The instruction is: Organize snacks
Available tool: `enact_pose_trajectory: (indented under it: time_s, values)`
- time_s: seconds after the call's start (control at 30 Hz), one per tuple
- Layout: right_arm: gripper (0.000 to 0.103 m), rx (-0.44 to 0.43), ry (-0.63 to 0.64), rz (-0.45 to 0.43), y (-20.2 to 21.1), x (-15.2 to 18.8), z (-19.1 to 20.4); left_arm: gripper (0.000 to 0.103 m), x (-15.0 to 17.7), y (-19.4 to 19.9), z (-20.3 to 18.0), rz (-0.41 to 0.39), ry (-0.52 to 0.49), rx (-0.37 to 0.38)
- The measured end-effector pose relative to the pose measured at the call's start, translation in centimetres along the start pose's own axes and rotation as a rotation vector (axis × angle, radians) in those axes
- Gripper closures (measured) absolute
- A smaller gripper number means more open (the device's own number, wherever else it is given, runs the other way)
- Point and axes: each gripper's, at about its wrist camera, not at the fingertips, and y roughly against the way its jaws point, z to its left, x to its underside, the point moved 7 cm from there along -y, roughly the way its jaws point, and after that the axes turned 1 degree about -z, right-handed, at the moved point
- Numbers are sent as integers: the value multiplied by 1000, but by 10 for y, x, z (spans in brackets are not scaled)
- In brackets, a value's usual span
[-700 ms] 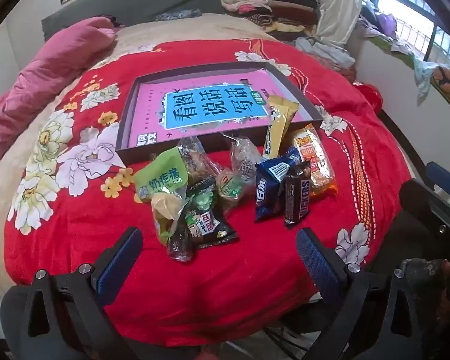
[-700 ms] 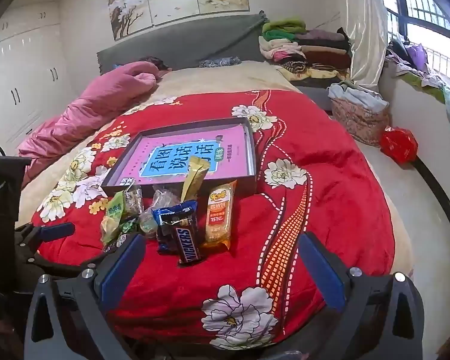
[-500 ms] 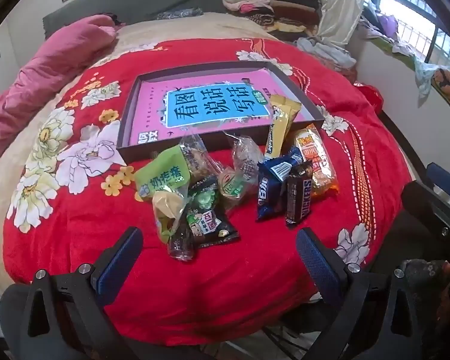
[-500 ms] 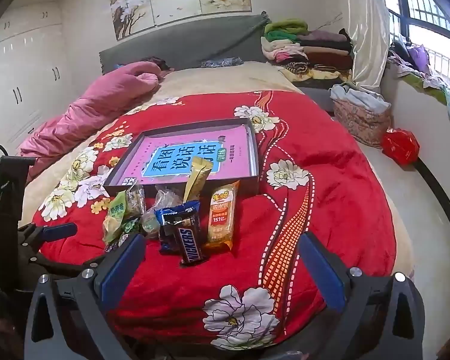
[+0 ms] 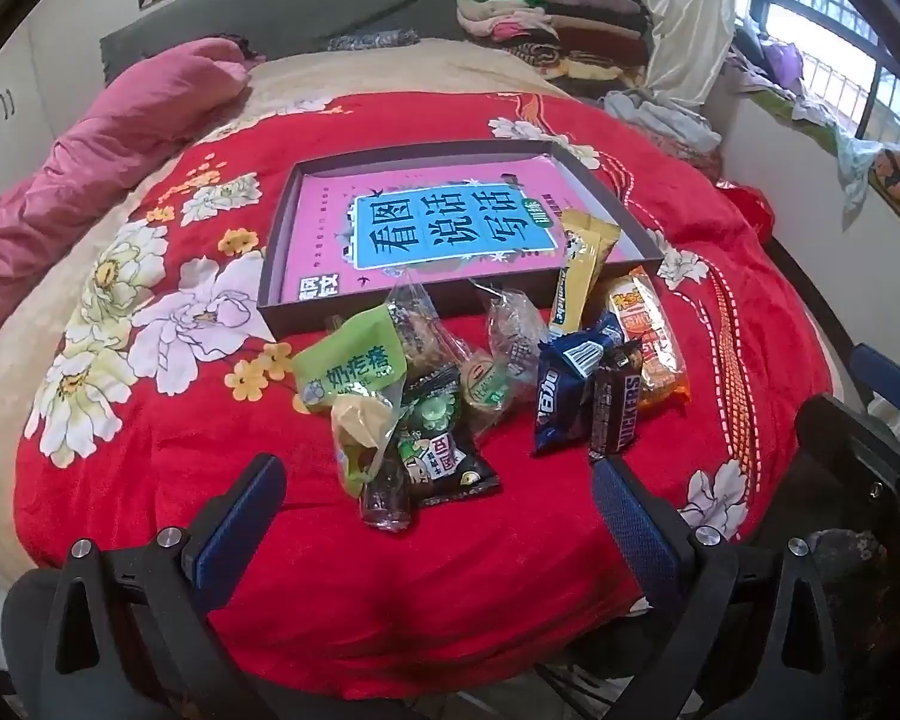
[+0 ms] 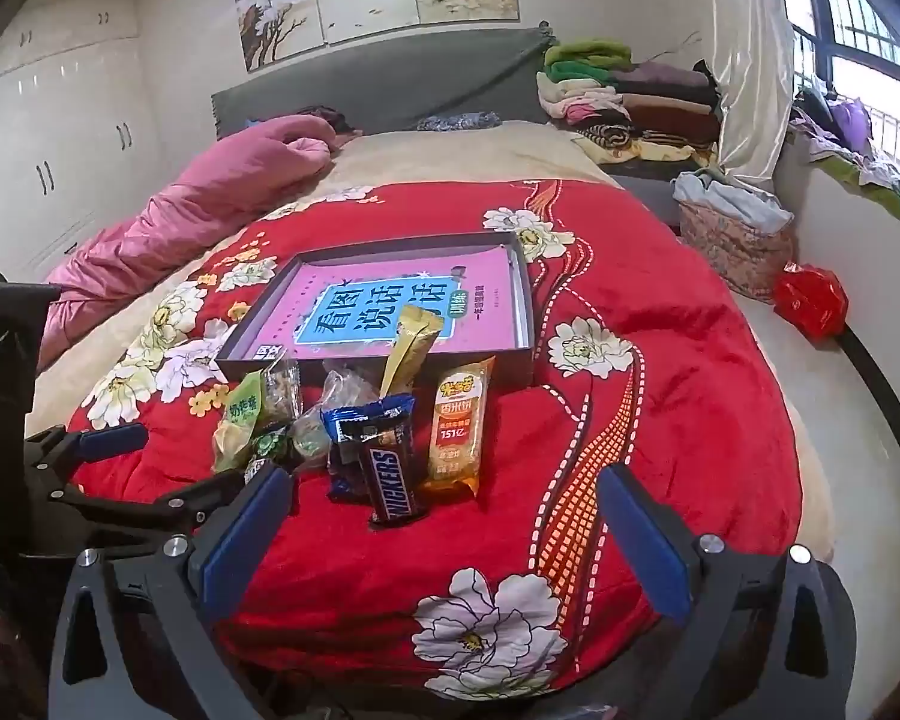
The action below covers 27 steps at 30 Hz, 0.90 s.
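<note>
Snack pkts [image 5: 486, 384] heaped (mixed wrappers) beside tray [image 5: 282, 276].

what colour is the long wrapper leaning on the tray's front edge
Gold-yellow; the long wrapper shows best in the left wrist view.

Blue cookie pack [image 6: 354, 438] half hidden behind Snickers bar [image 6: 393, 483]; small clear wrappers unreadable.

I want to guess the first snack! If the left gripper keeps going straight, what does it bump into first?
Probably the black snack packet, maybe with the clear wrapper beside it. The left gripper is open and empty; depth is unclear.
</note>
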Motion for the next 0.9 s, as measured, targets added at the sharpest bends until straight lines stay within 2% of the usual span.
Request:
enact_pose_trajectory:
  time_s: [0.9]
  values:
    - [0, 7, -23, 1, 1, -2, -8, 2, -6, 10, 3, -38, -6, -16]
